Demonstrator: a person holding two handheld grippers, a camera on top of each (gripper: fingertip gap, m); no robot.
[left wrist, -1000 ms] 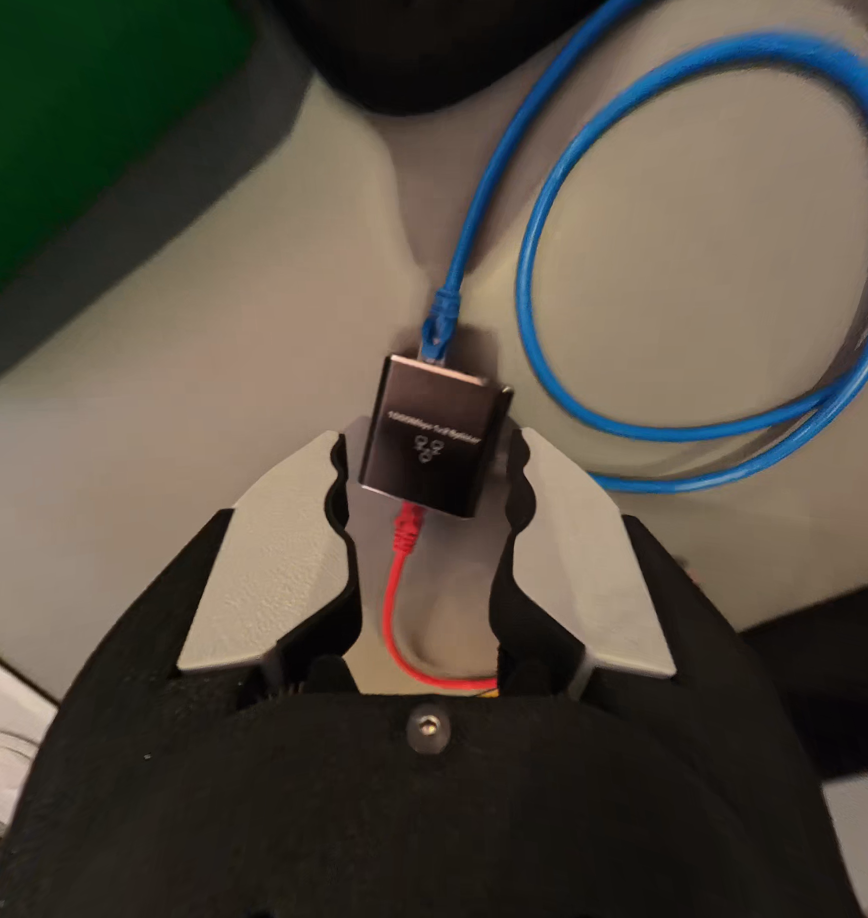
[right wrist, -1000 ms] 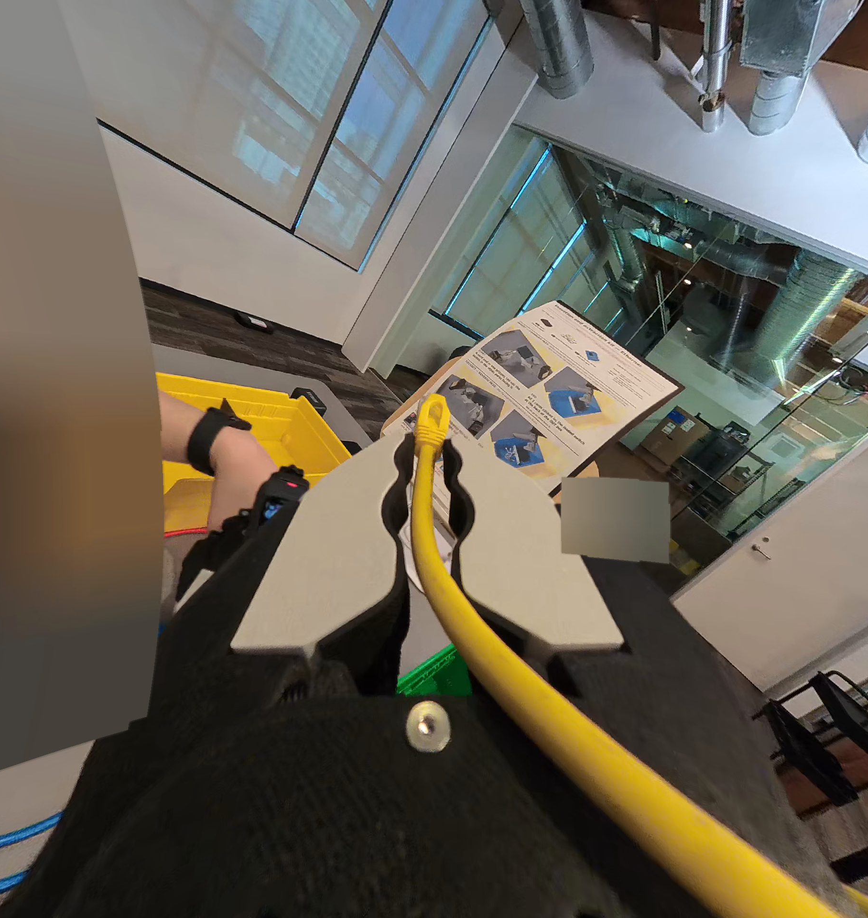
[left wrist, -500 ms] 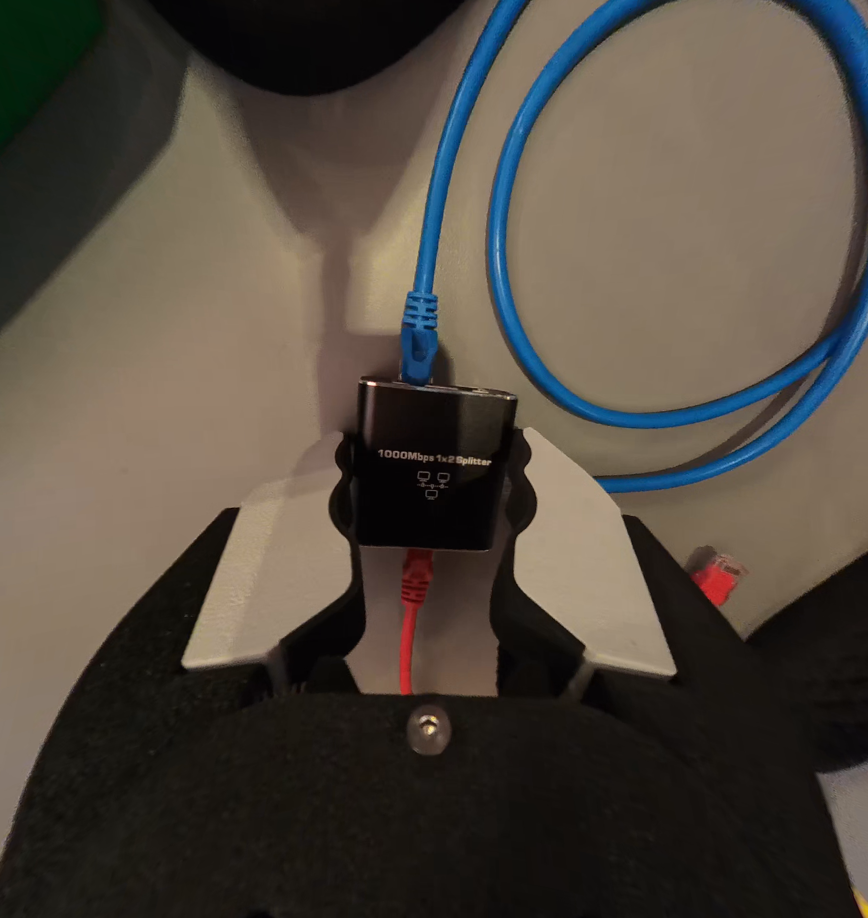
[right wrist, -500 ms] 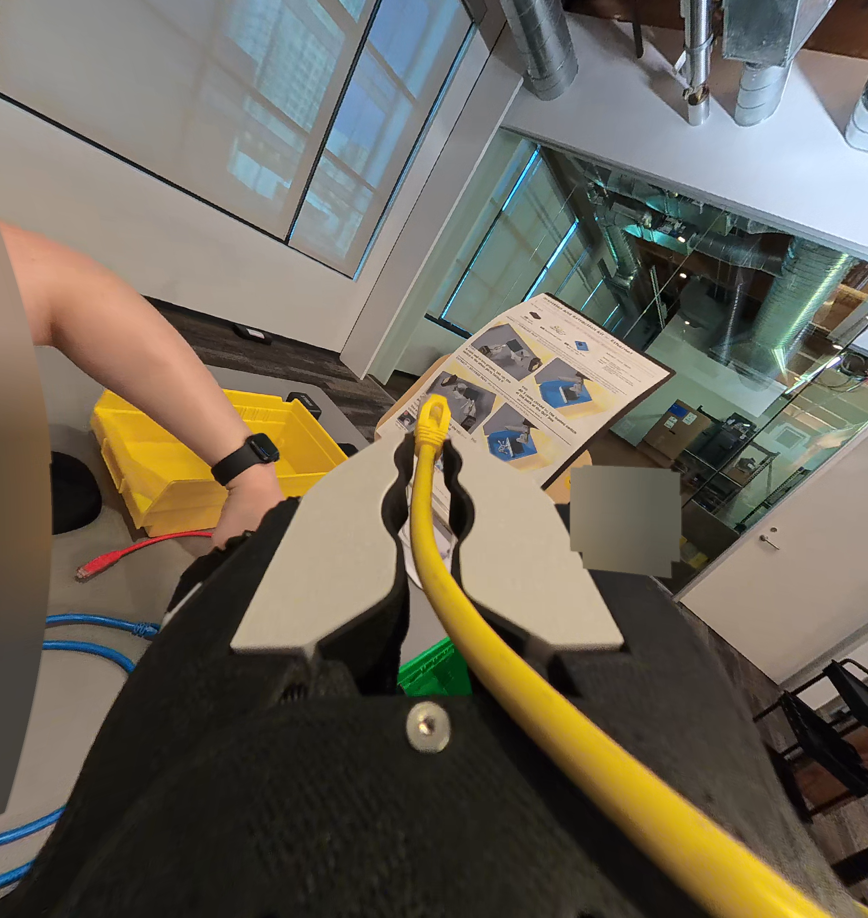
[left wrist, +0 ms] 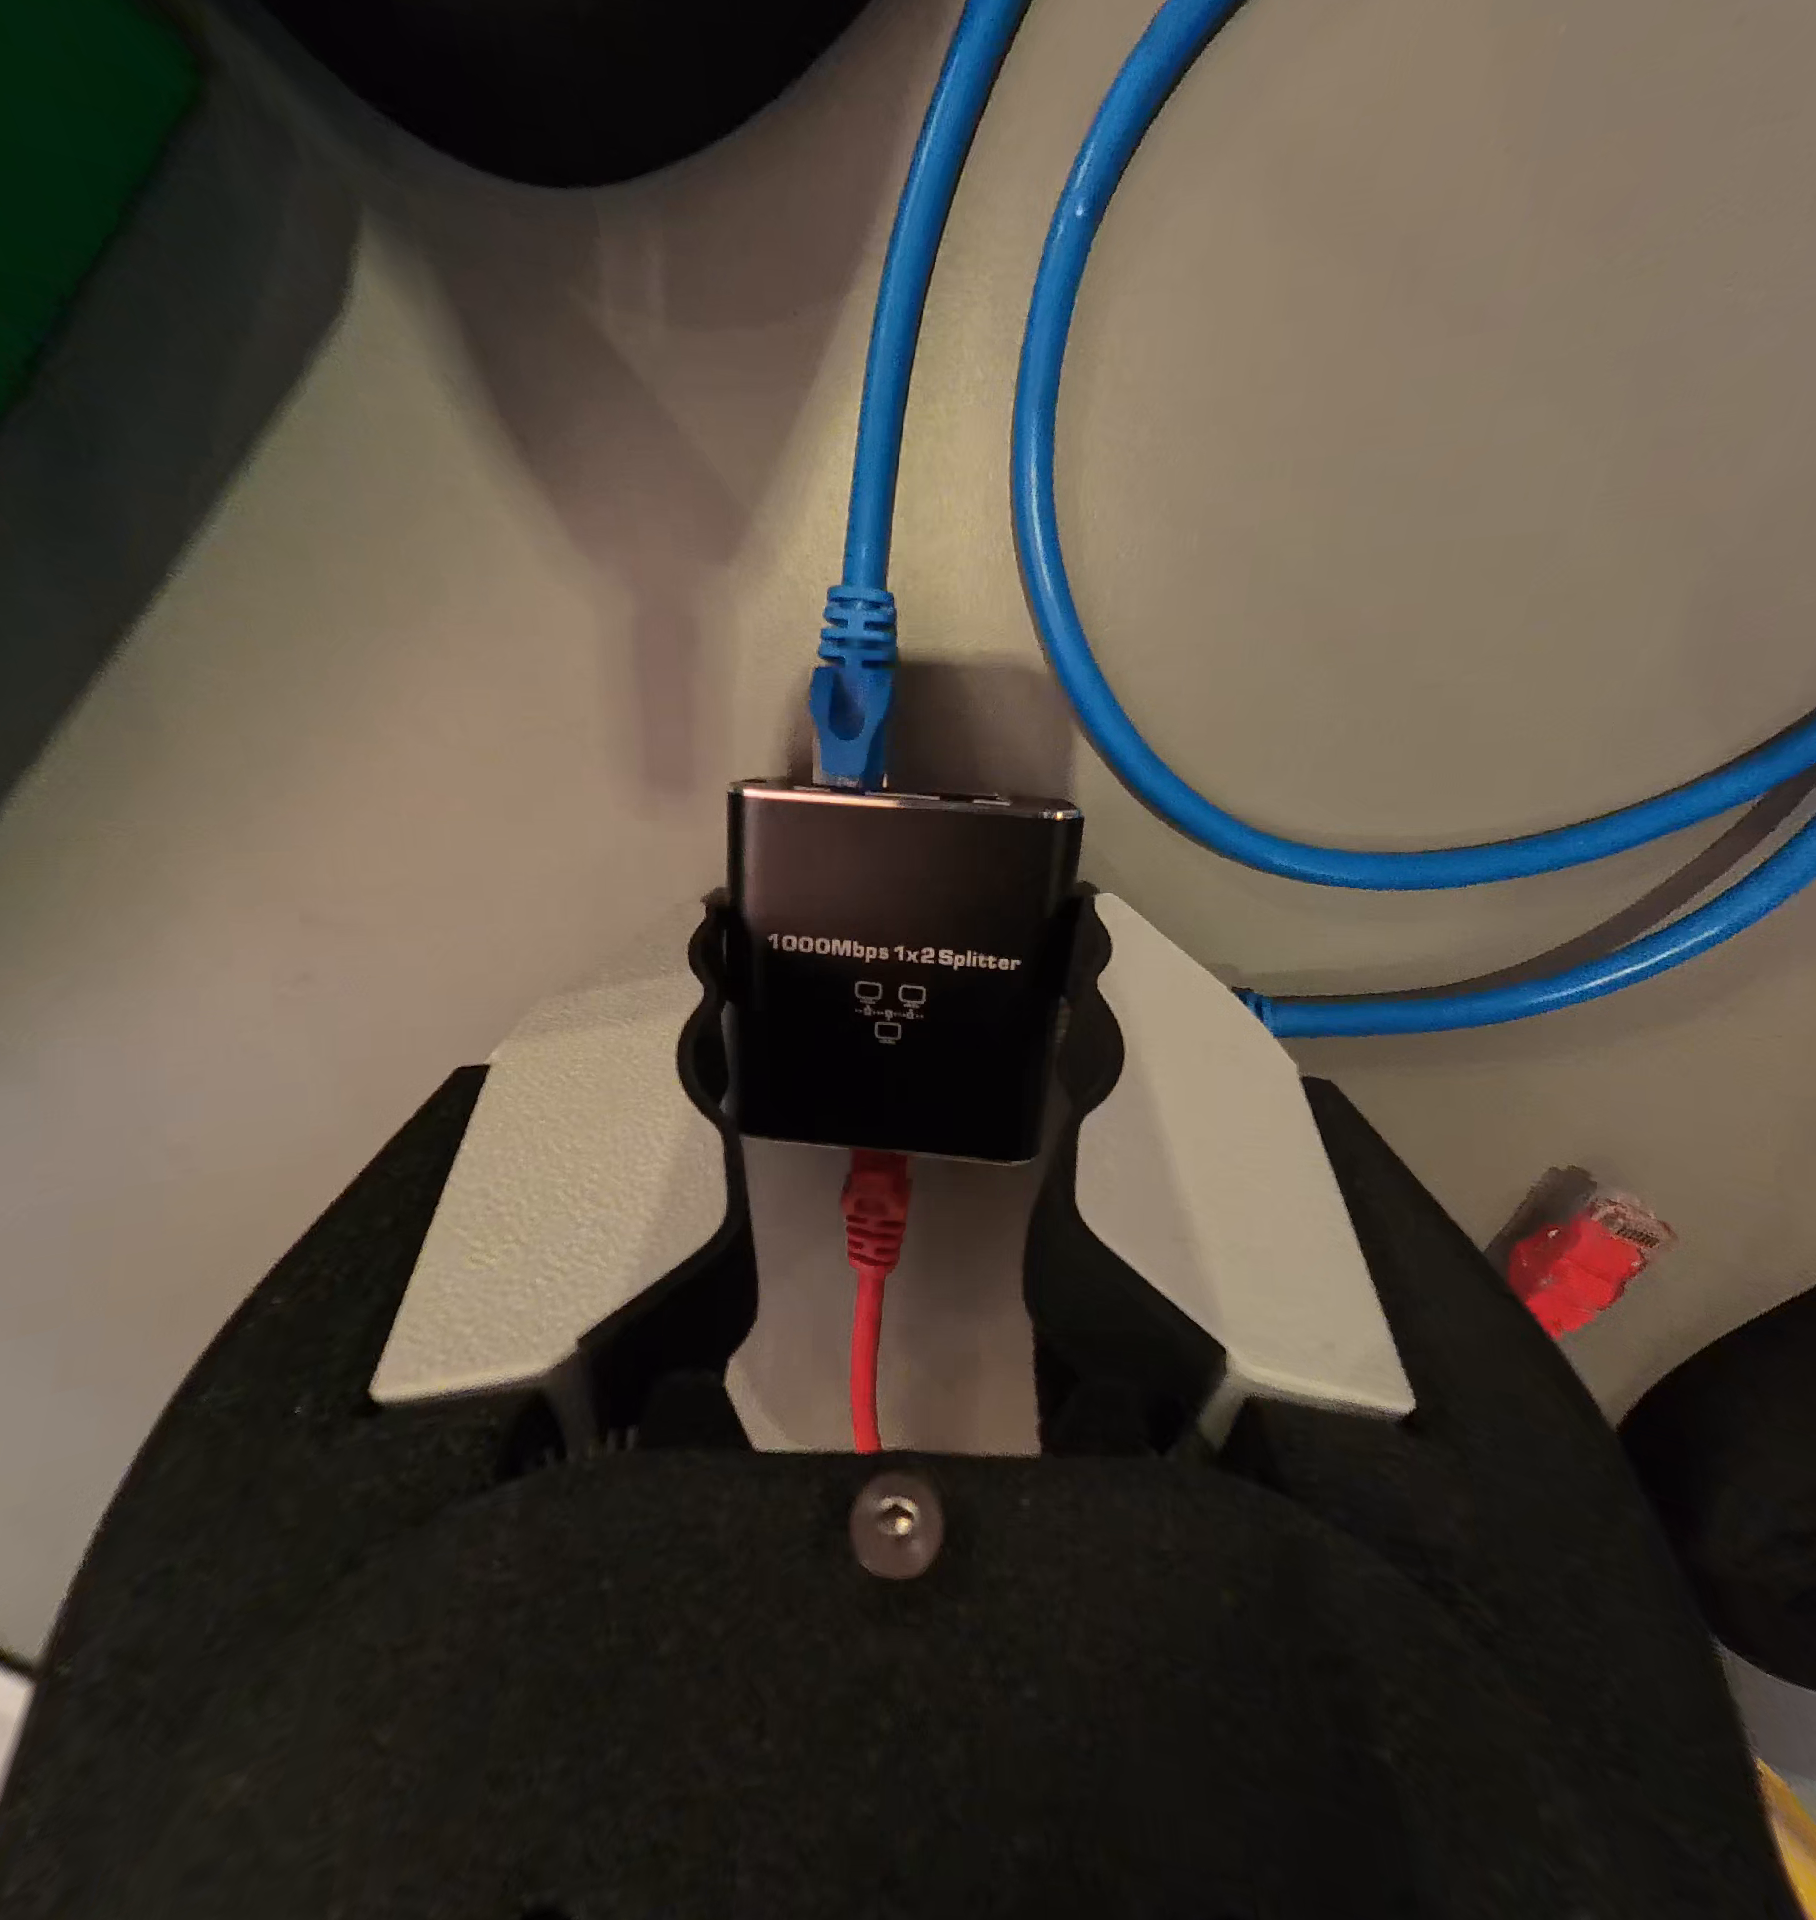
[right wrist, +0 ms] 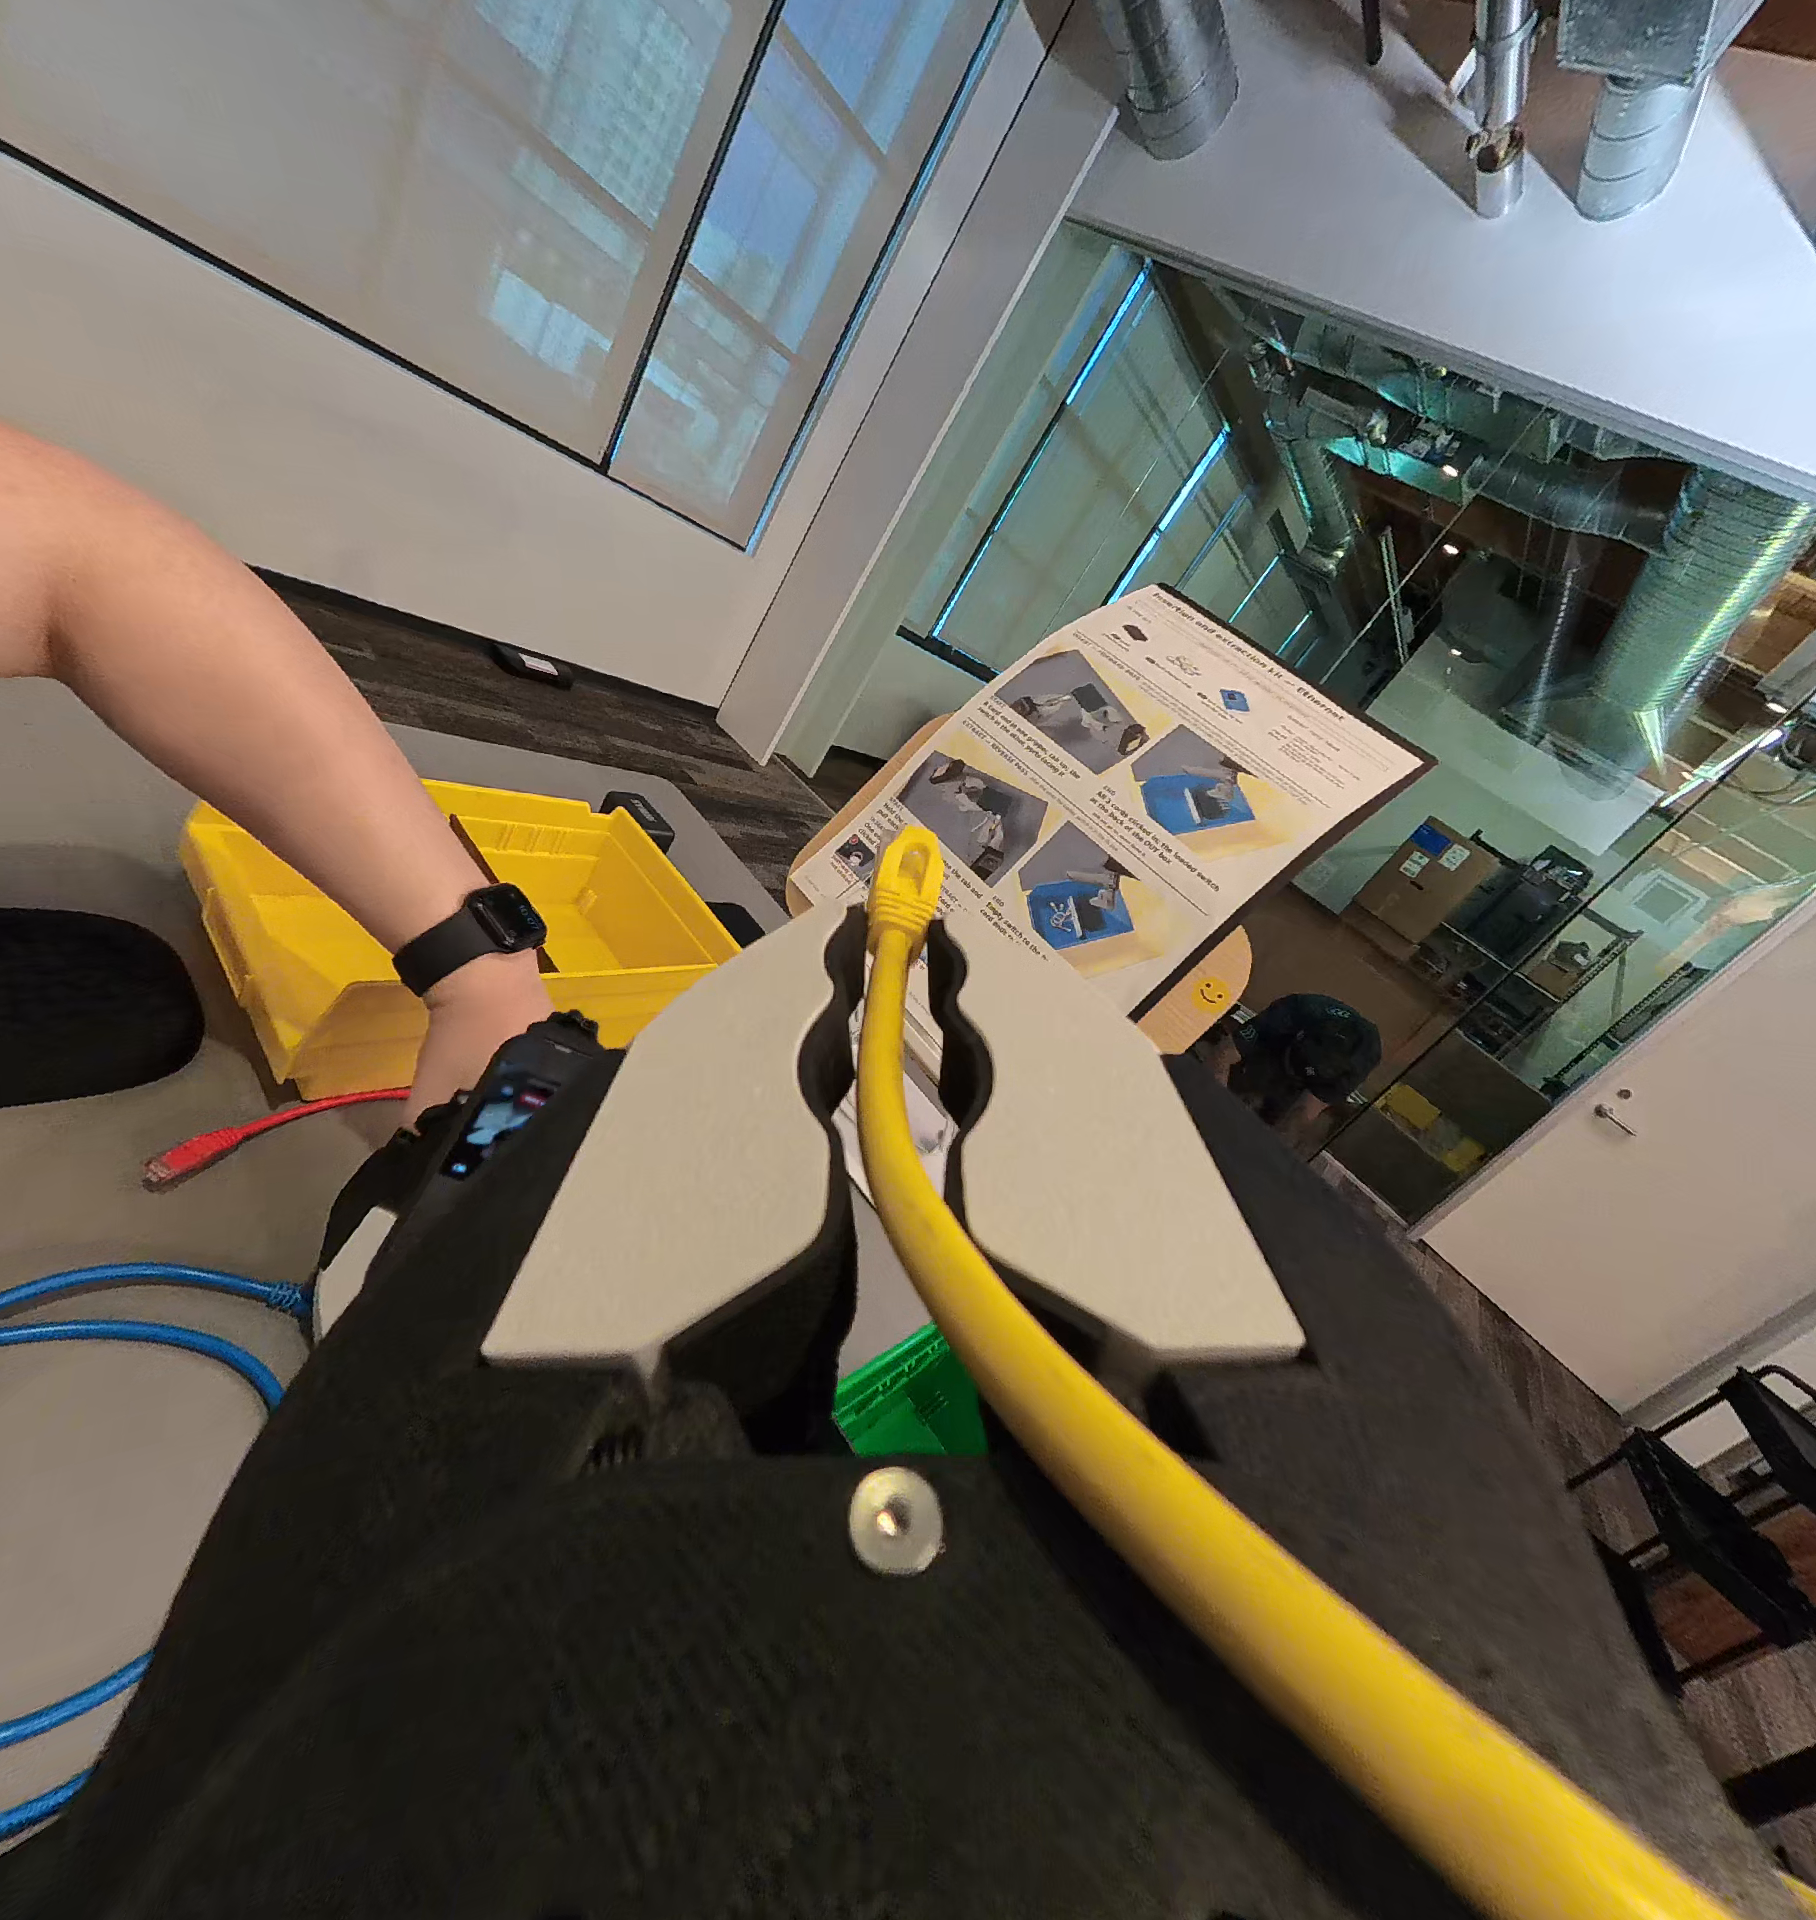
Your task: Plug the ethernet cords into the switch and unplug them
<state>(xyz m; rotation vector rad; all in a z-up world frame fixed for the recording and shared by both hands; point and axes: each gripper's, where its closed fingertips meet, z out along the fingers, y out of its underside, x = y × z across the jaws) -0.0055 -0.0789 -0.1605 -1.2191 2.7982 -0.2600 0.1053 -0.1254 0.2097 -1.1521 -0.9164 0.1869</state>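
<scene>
The black switch (left wrist: 899, 997) lies on the grey table (left wrist: 364, 831), between the fingers of my left gripper (left wrist: 899, 909), which is shut on its two sides. A blue cord plug (left wrist: 854, 686) sits in the left port on its far side; the port beside it is empty. A red cord plug (left wrist: 873, 1221) sits in its near side. My right gripper (right wrist: 888, 925) is shut on the yellow cord (right wrist: 987, 1299), held up off the table and pointing into the room. The yellow plug (right wrist: 909, 868) sticks out past the fingertips.
The blue cord loops (left wrist: 1299, 831) lie to the right of the switch. The red cord's free plug (left wrist: 1579, 1262) lies near a black round pad (left wrist: 1766, 1507). A yellow bin (right wrist: 613, 935), a green bin (right wrist: 904, 1392), an instruction sheet (right wrist: 1143, 790) and the person's forearm (right wrist: 208, 686) are in view. About 40 cm separates my left fingertips from my right.
My left gripper has moved forward around the switch and closed on its sides. My right gripper still holds the yellow cord, and its view has swung slightly toward the table.
</scene>
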